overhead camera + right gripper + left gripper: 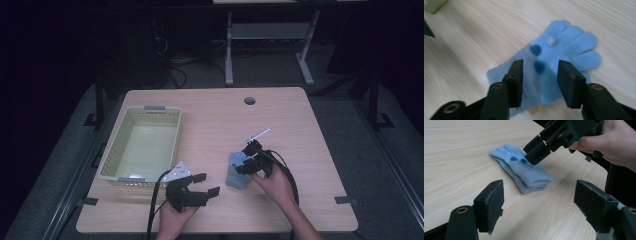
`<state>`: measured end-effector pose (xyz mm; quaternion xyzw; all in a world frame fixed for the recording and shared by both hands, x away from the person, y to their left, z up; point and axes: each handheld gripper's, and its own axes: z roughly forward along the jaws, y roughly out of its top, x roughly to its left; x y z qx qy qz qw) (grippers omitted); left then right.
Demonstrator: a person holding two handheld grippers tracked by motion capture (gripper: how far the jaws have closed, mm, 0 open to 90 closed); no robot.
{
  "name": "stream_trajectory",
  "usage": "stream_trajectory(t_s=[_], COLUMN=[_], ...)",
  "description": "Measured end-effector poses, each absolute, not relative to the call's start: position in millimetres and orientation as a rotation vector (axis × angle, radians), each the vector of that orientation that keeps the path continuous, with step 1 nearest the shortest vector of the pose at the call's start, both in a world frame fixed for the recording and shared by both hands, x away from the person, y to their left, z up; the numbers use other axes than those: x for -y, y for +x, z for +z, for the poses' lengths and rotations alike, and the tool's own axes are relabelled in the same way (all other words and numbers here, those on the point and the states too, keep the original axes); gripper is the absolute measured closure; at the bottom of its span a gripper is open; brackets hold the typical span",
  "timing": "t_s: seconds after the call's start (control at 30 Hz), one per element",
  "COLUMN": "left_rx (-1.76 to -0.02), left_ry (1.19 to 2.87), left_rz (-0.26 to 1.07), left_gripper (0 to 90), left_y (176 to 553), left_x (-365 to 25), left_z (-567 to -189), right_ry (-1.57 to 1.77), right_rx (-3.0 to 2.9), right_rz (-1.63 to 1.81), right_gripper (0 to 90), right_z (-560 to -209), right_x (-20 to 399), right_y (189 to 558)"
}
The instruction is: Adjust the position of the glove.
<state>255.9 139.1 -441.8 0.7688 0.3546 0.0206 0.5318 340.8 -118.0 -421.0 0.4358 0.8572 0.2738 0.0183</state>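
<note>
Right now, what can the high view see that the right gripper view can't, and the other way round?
High view alone: the whole table, the pale green basket, the hole near the table's far edge and both hands with their grippers. Right gripper view alone: the glove's dark blue dots and a small white one. Both share the light blue glove and wooden tabletop.

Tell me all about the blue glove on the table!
The glove is light blue and looks soft and fuzzy, with short stubby finger parts, two dark blue dots and one pale dot. It lies flat on the wooden table, right of the green basket. The right gripper hangs open over its middle; whether it touches is unclear.
</note>
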Motion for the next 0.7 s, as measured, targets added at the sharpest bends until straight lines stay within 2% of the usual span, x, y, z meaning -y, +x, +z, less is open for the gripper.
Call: stream_trajectory(t_s=[0.2, 0.33, 0.7], left_rx=[-0.887, -0.911, -1.024], left_ry=[1.836, 1.842, 1.850], left_rz=[0.011, -0.023, -0.160], left_gripper=[25.5, 27.7, 31.4], left_y=[265, 273, 299], left_x=[-133, -128, -108], left_z=[-440, -440, -447], right_ry=[1.461, 1.523, 1.712], right_rx=[-2.628, -2.603, -2.518], right_rz=[0.956, 1.046, 1.242], right_gripper=[42.2, 37.7, 35.5], right_z=[-422, -424, -444], right_x=[135, 146, 168], right_y=[335, 331, 316])
